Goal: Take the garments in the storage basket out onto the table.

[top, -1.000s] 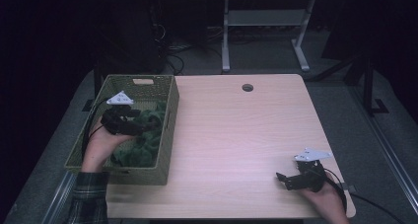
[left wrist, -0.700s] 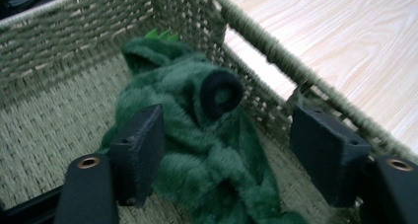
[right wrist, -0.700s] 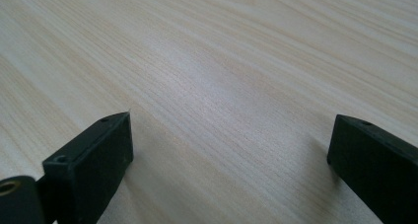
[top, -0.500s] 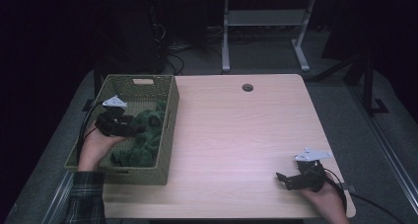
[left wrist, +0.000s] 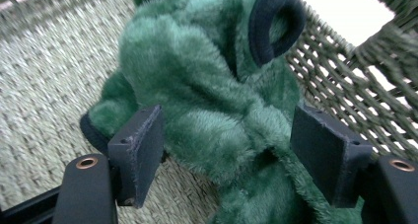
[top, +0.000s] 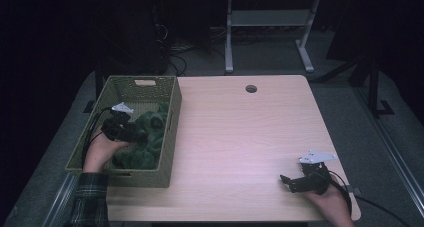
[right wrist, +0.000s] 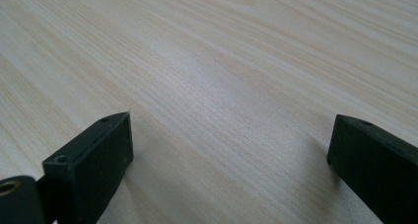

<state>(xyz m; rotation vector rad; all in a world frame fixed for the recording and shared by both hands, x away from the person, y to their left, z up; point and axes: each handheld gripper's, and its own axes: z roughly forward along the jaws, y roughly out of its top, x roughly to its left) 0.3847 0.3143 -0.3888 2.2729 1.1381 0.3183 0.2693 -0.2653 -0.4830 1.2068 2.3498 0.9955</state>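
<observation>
The left tool [top: 131, 133] sits down inside the woven basket [top: 171, 132] at the table's [top: 240, 137] left side, its jaws spread wide on either side of a fold of the green plush garment [left wrist: 207, 95]; they have just been narrowing, then easing a little wider, and the fleece lies between them. In the left gripper view the left pad [left wrist: 140, 152] touches the pile, while the right pad stands just beside it, so a firm grip cannot be told. A dark navy cuff [left wrist: 276, 21] curls at the top of the garment, whose lower part is cut off at the picture's edge. From the high view the garment is dim and partly hidden by the hand and tool. The right tool [top: 289, 183] rests low over the bare table near its front right corner, jaws wide apart with nothing between them.
</observation>
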